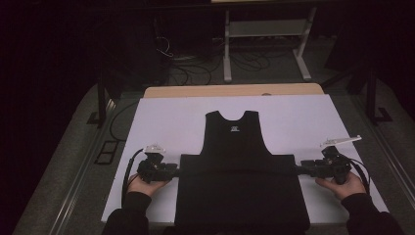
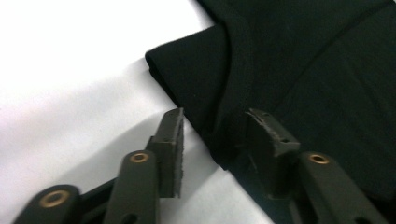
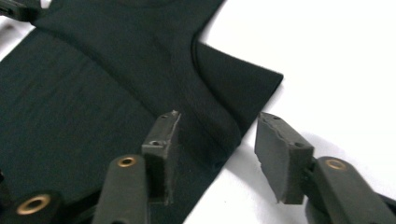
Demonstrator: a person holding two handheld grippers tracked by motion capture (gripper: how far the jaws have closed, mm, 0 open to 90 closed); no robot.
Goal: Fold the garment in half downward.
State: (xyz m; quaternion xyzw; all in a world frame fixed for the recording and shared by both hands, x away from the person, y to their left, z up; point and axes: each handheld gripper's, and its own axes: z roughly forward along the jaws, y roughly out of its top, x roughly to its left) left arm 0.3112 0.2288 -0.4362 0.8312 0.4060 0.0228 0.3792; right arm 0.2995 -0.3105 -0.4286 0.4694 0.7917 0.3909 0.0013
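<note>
Your table (image 1: 161,117) carries the black shirt (image 1: 235,147) laid flat at its middle, collar away from you, the near half folded up into a wide band across the body. Your left gripper (image 1: 172,171) sits at that band's left end, your right gripper (image 1: 303,170) at its right end. Both stand apart, jaws parted around the fold's edge (image 2: 219,135) (image 3: 224,135), cloth between the pads but not pinched
</note>
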